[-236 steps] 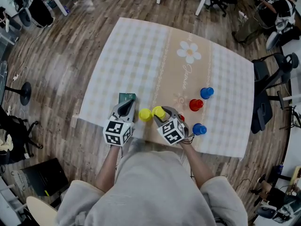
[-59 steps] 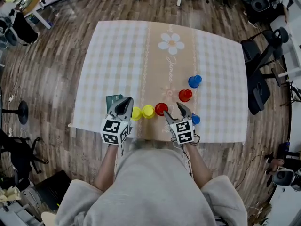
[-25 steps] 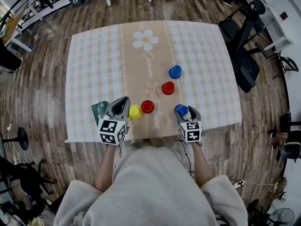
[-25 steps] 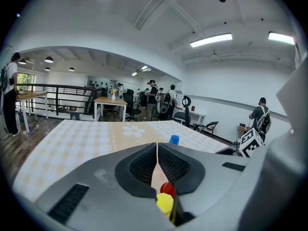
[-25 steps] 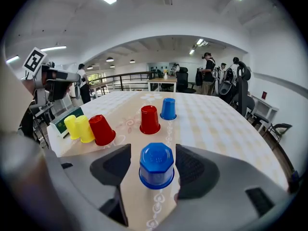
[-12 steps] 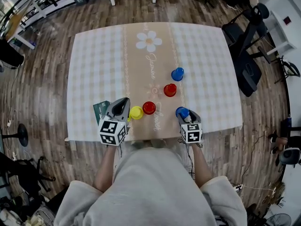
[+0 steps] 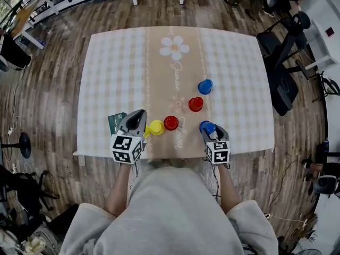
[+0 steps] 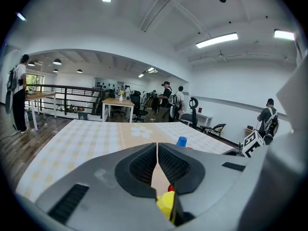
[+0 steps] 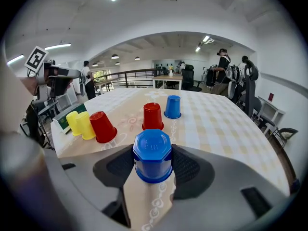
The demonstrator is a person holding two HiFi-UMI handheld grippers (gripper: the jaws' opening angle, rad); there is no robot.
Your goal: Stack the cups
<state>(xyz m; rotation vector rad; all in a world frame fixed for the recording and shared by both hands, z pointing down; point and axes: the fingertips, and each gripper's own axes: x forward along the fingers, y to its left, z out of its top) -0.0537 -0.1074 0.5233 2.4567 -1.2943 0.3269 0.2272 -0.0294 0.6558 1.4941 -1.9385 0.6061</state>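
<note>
A: Right gripper (image 9: 153, 165) has swung over from the red cup (image 7: 171, 122); its fingers now clamp the blue cup (image 7: 206, 126), near right on the counter (image 7: 117, 78).
B: Left gripper (image 8: 158, 158): fingers shut, empty, beside the yellow cups (image 7: 156, 127).

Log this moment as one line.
right tool: shut on blue cup | left tool: shut, empty | yellow cups, red cups: on table

The right gripper (image 9: 152, 166) clamps an inverted blue cup (image 9: 152, 150) between its jaws. Farther off stand a red cup (image 9: 152, 116) and a second blue cup (image 9: 173, 107). To the left, a tilted red cup (image 9: 102, 127) sits beside two yellow cups (image 9: 84, 125).
</note>
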